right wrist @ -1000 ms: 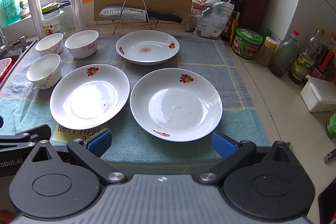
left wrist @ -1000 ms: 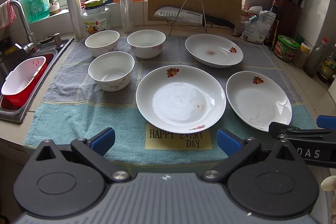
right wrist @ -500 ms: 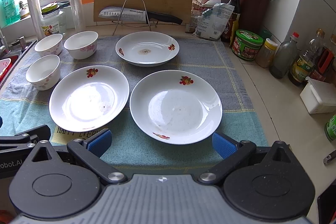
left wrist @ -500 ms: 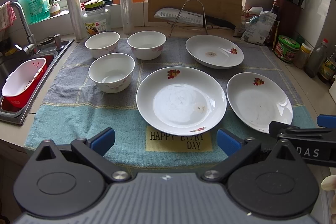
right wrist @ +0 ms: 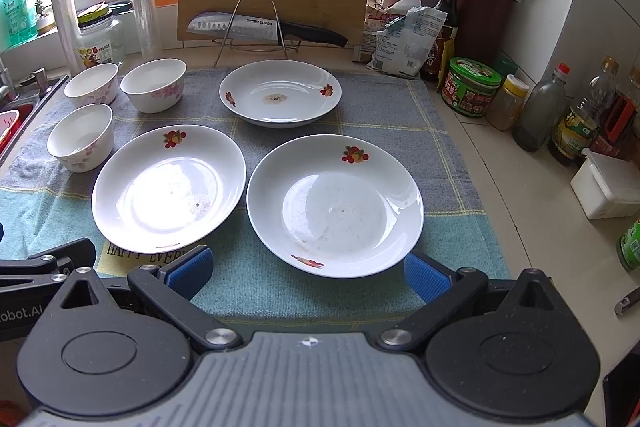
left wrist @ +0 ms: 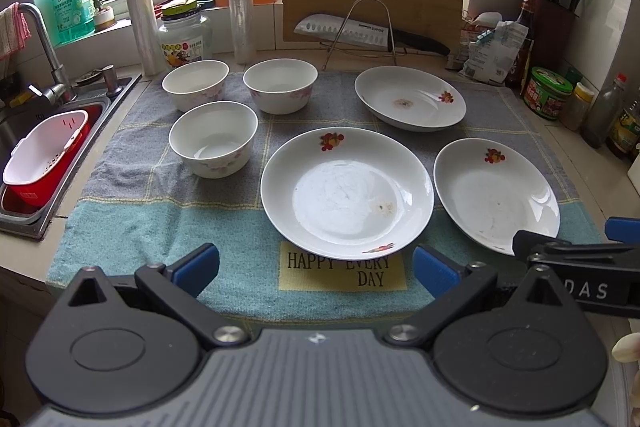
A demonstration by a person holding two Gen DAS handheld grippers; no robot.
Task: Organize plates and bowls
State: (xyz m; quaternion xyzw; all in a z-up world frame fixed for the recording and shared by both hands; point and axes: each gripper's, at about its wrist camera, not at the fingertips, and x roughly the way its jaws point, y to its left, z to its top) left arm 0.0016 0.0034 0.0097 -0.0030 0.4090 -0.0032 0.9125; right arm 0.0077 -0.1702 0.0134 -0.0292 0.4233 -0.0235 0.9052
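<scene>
Plates (right wrist: 335,205) and bowls (left wrist: 213,138) untouched, both jaws wide, empty; sink (left wrist: 24,163) only in left view

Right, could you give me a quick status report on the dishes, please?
Left gripper open, right gripper open, both empty. Three plates and three bowls lie separate on towel, none stacked. Nothing in the way.
</scene>
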